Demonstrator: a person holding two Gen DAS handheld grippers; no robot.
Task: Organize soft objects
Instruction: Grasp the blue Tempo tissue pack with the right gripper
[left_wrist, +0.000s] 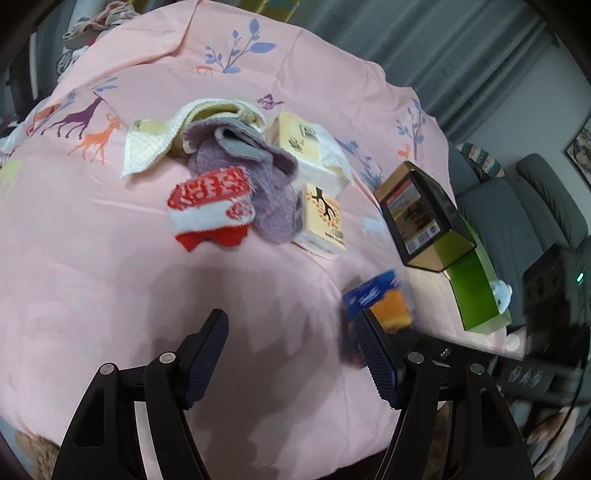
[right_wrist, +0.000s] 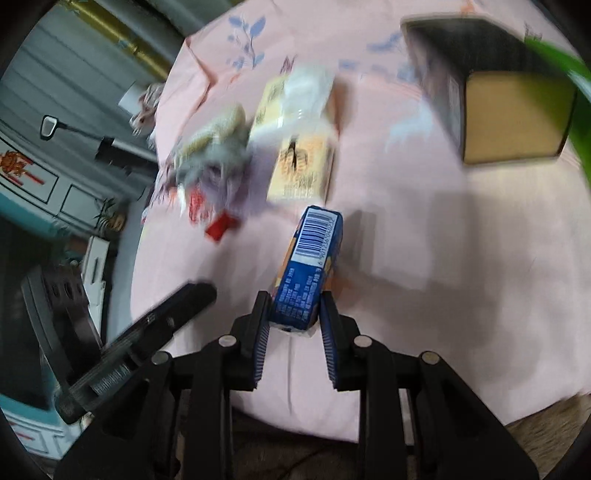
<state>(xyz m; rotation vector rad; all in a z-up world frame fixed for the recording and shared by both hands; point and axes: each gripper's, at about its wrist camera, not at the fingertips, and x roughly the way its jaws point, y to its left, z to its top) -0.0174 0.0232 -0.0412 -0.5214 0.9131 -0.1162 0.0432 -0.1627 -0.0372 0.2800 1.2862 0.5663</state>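
Note:
On the pink bedspread (left_wrist: 110, 295) lie a red-and-white knit sock (left_wrist: 208, 206), a purple fuzzy cloth (left_wrist: 266, 184) and a cream waffle towel (left_wrist: 162, 136), piled together. Beside them are two yellow tissue packs (left_wrist: 321, 218) (left_wrist: 306, 144). My left gripper (left_wrist: 291, 332) is open and empty above bare bedspread in front of the pile. My right gripper (right_wrist: 293, 306) is shut on a blue tissue packet (right_wrist: 310, 266), held above the bedspread; the packet also shows in the left wrist view (left_wrist: 376, 299). The pile shows blurred in the right wrist view (right_wrist: 214, 162).
A black-and-tan open box (left_wrist: 421, 218) and a green box (left_wrist: 476, 284) sit at the bed's right edge. A grey sofa (left_wrist: 517, 206) stands beyond. Clothes (left_wrist: 92, 26) are heaped at the far left. A cabinet (right_wrist: 37, 184) stands left of the bed.

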